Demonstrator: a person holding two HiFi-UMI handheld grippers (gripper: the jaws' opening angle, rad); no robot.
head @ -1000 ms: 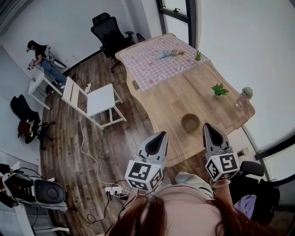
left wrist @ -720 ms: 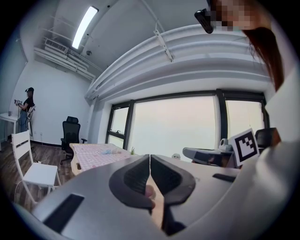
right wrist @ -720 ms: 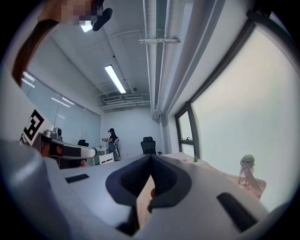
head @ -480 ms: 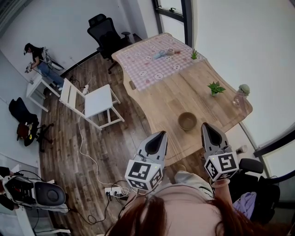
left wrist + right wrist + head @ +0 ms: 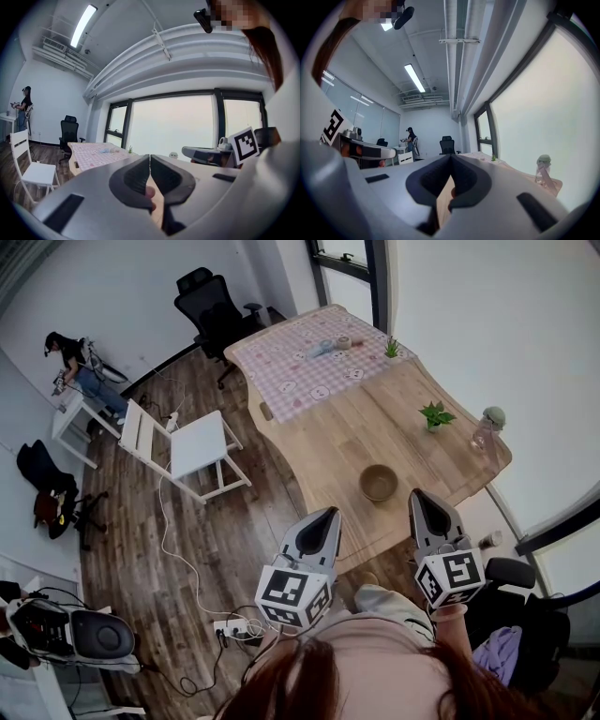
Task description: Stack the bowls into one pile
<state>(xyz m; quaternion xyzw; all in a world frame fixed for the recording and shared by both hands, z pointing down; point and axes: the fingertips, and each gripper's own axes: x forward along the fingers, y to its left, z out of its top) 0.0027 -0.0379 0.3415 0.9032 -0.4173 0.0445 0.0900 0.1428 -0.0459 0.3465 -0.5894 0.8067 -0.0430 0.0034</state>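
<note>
One tan bowl (image 5: pixel 379 482), possibly a pile, stands on the wooden table (image 5: pixel 356 437) near its front edge in the head view. My left gripper (image 5: pixel 326 516) hangs in front of the table edge, left of the bowl, jaws shut with nothing between them. My right gripper (image 5: pixel 418 496) is held just right of the bowl and nearer to me, also shut and empty. In the left gripper view (image 5: pixel 150 157) and the right gripper view (image 5: pixel 450 157) the jaws meet at the tips; the bowl is hidden behind them.
A pink checked cloth (image 5: pixel 309 357) with small items covers the table's far end. Two small plants (image 5: pixel 433 414) and a glass bottle (image 5: pixel 482 430) stand at the right side. A white chair (image 5: pixel 183 448) and a black office chair (image 5: pixel 211 304) stand left; a person (image 5: pixel 75 367) is far off.
The table and bowl have drifted slightly up and left in the head view as the head shifted. Both grippers stay where they were.
</note>
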